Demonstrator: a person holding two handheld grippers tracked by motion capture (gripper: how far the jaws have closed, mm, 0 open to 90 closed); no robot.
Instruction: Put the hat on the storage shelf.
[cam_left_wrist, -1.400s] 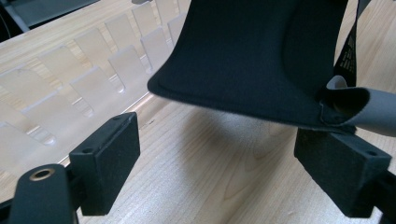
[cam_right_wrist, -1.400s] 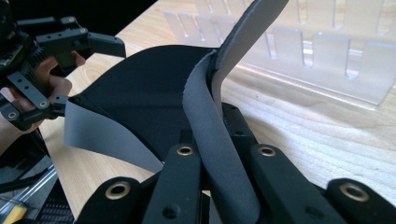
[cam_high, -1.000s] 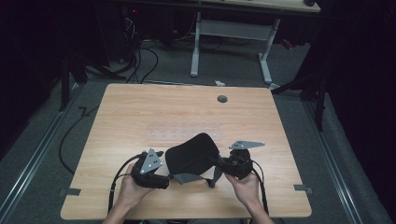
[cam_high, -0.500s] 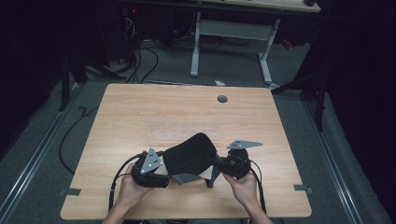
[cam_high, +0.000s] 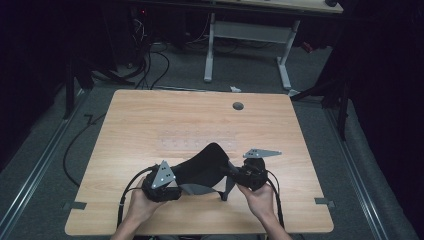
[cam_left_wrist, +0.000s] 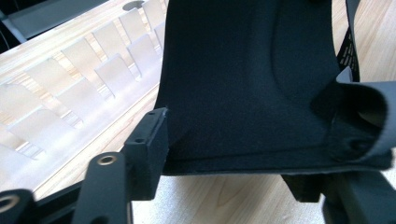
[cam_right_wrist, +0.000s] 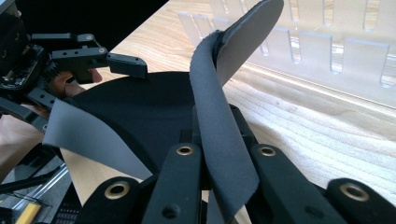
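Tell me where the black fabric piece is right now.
In the high view the black fabric piece is at the table's near edge, around the middle, held up between the left gripper and right gripper.

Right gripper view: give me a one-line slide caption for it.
Right gripper pinches a grey strap of a black fabric pad above the wooden table, left gripper at its far edge.

Right tongs at bottom centre, clamped on a grey strap curling to the top of the frame. Black fabric pad at centre left. Left tongs upper left, touching pad's far edge. Wooden bench at right.
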